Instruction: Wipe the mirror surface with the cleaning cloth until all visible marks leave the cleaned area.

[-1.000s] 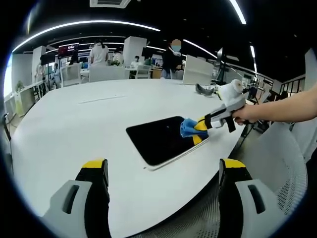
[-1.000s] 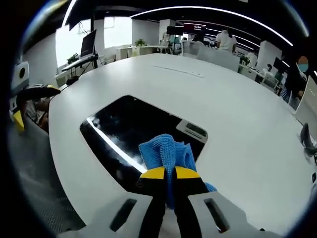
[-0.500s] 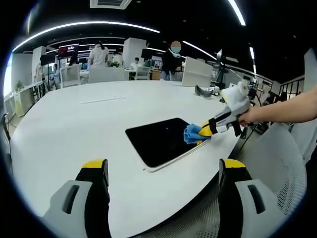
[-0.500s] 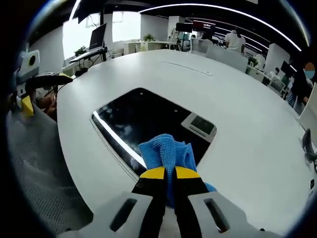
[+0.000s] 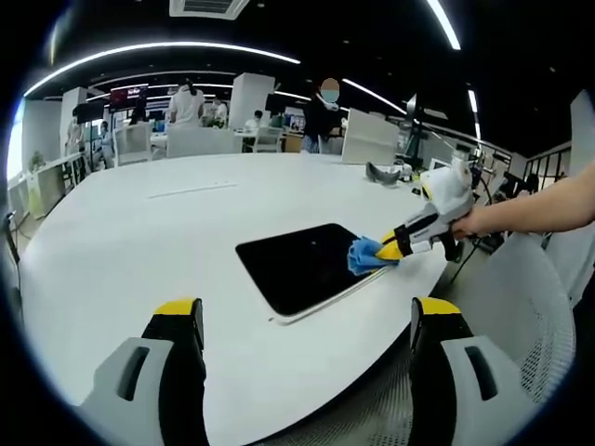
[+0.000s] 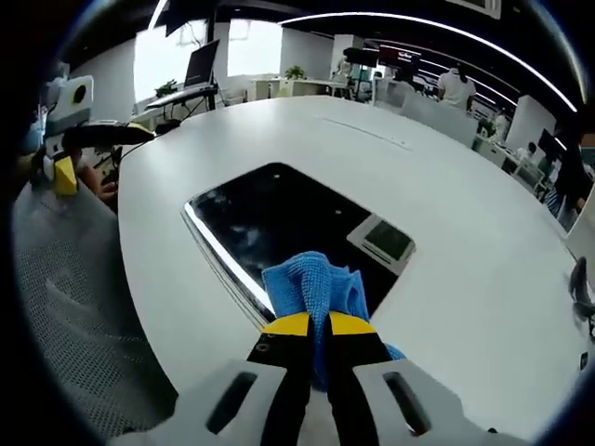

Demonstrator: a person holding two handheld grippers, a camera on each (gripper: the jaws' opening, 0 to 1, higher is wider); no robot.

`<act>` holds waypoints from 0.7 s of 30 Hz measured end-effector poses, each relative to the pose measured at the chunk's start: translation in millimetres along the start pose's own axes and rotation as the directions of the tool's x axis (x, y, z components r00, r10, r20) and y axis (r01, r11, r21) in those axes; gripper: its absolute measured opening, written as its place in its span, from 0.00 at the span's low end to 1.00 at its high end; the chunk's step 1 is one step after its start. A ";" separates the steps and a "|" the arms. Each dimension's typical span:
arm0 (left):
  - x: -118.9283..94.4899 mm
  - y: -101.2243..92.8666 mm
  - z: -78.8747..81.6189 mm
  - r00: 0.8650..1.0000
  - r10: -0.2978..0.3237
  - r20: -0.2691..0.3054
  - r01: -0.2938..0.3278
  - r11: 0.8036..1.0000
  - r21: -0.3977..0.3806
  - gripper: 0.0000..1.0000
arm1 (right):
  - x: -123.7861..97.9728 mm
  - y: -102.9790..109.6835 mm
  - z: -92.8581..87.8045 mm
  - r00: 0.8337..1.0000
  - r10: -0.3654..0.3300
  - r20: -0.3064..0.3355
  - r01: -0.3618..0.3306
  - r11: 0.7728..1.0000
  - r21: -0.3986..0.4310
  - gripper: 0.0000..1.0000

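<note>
on the white table [image 5: 139,232], the mirror [image 5: 302,265] is laid flat near the curved edge, its dark surface reflecting the ceiling. in the right gripper view the mirror [image 6: 279,223] is seen with a bright strip of light along one long edge and faint smudges close to that strip. at the corner of the mirror nearest the right gripper [image 5: 390,249], the blue cleaning cloth [image 5: 366,255] is pressed against the glass. the cloth [image 6: 314,290] is pinched between the yellow-tipped jaws of the right gripper [image 6: 310,324], which are closed tightly on it. the right gripper is held by a hand [image 5: 462,223], and a bare forearm is stretched out from it, away from the mirror. the left gripper [image 5: 307,316] is held on the near side of the mirror, off it, above the table's edge, and its jaws are spread wide with nothing between them. beyond the mirror, on the far side of the table, desks, chairs and several people are seen in an open office. a white mesh chair [image 5: 539,307] is placed beside the table, close to the mirror's cloth end.
</note>
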State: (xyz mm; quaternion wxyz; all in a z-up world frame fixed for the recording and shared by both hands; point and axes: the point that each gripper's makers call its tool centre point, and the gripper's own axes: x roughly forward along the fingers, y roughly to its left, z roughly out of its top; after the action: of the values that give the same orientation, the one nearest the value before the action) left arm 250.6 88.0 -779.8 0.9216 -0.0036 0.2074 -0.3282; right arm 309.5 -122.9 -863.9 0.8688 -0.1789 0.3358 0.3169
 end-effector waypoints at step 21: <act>-0.5 -0.7 -0.4 1.000 -0.002 -0.001 0.002 1.000 0.001 0.92 | 5.0 8.7 5.8 0.998 0.059 0.030 -0.058 0.998 -0.036 0.00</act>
State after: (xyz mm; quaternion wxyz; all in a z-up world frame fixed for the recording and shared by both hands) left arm 249.6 87.8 -779.9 0.9211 -0.0030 0.2075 -0.3293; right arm 309.2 -111.3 -864.2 0.8610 -0.1792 0.3219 0.3506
